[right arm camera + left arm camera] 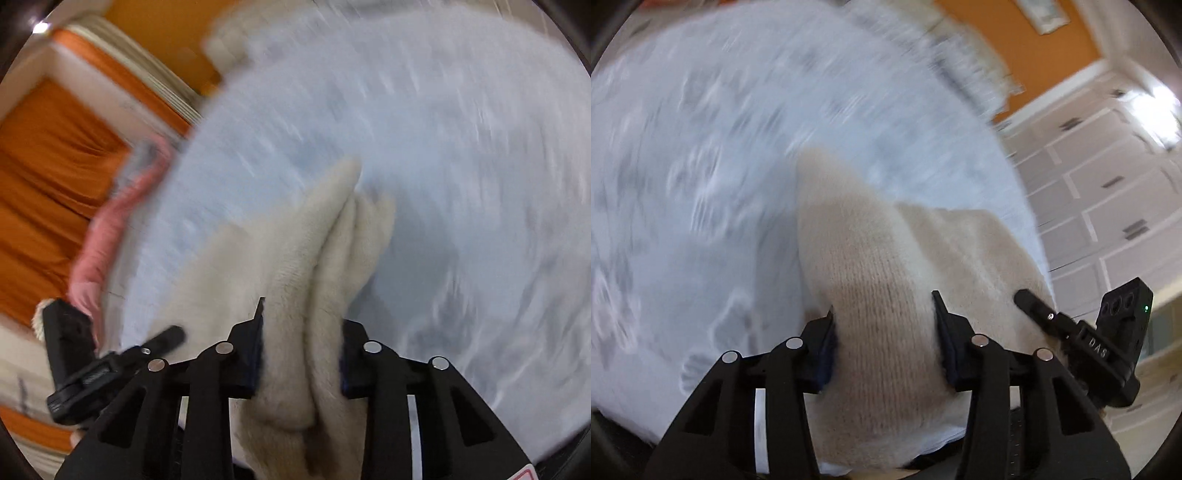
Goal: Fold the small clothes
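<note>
Gripping cream knit (882, 332), both tools (884, 314) (301, 321)

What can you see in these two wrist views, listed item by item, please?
Knit garment: one, cream, lying on the bedspread, bunched between both grippers' jaws.
Bedspread: one, pale blue-white with a blurred grey pattern, filling most of both views.
Pink cloth: one, pink, at the bed's edge in the right wrist view; too blurred to identify.
Curtain: orange, beyond the bed.
Cabinet doors: several, white panelled, beyond the bed.
Framed picture: one, on the orange wall.
Left gripper: black, jaws closed on the knit garment.
Right gripper: black, jaws closed on a thick fold of it.
</note>
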